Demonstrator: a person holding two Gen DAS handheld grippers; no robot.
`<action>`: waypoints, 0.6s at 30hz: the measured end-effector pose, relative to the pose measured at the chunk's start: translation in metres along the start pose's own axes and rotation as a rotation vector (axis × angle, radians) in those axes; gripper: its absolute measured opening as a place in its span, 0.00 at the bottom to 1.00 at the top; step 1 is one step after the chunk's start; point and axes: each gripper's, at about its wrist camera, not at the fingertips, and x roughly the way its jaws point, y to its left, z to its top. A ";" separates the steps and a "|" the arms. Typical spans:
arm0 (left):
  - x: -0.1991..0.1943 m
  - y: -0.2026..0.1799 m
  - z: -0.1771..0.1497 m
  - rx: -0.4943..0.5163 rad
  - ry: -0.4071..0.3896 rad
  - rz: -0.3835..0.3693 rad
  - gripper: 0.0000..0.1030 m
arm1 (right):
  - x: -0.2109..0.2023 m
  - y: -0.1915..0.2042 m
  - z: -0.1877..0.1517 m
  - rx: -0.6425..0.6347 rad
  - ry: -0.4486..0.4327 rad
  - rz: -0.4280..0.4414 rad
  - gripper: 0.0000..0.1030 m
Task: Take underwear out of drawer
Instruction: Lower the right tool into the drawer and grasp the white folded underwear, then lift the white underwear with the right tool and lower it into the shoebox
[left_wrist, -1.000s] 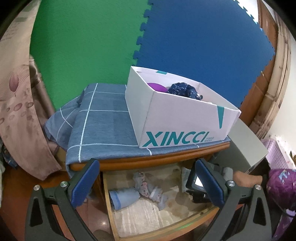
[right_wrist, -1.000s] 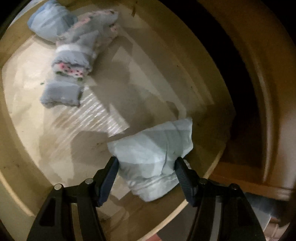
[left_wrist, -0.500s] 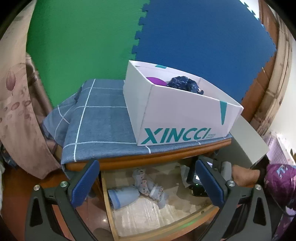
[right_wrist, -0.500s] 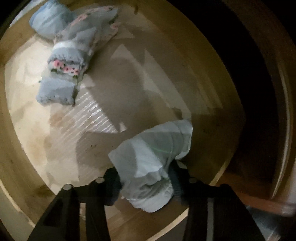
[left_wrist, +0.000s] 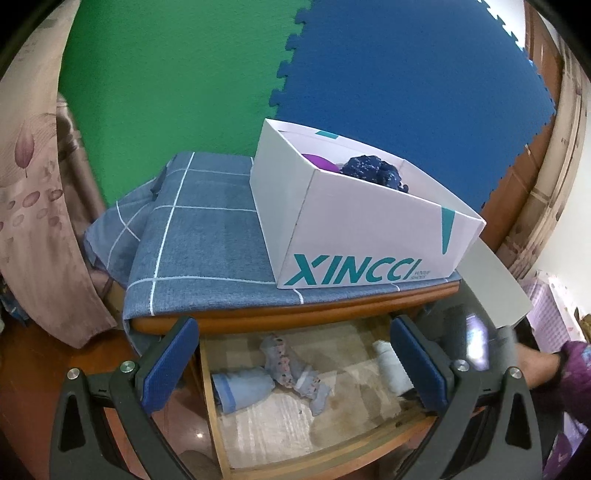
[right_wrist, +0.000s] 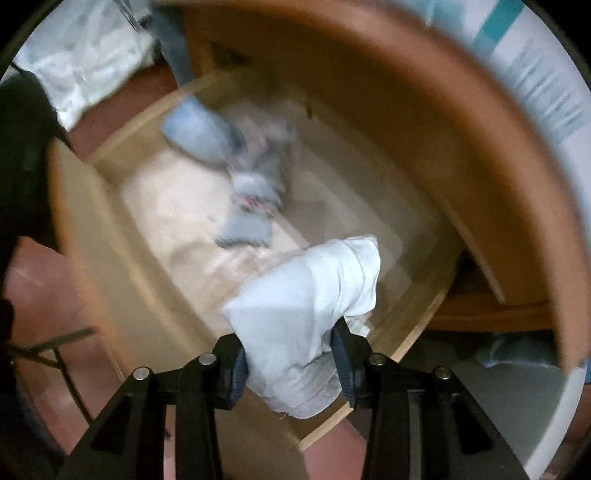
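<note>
Right hand-held gripper (right_wrist: 291, 363) clamps pale underwear (right_wrist: 306, 317) (box (left_wrist: 354, 236) reads "XINCCI").

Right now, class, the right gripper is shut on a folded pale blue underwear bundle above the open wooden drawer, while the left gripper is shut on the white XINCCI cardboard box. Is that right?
Not quite. The left gripper is open and holds nothing, as the left wrist view shows; the white XINCCI cardboard box sits untouched on the cabinet. The right gripper is indeed shut on the folded pale blue underwear bundle above the open wooden drawer.

Black two-finger grippers, blue pads, silver screws

Left gripper (left_wrist: 294, 363) and right gripper (right_wrist: 291, 363) are showing black triangulated arms with cutouts, round silver screws at joints; person's hand (left_wrist: 537, 367) is showing bare skin, purple patterned sleeve (left_wrist: 576, 373).
</note>
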 end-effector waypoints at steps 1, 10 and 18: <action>0.000 -0.001 0.000 0.005 0.000 0.003 1.00 | -0.015 0.004 -0.002 -0.003 -0.023 0.004 0.39; -0.004 0.000 -0.001 -0.002 -0.010 0.001 1.00 | -0.121 0.026 0.011 0.011 -0.191 0.071 0.39; -0.007 0.002 -0.001 -0.006 -0.018 -0.005 1.00 | -0.226 -0.012 0.036 0.118 -0.370 0.092 0.39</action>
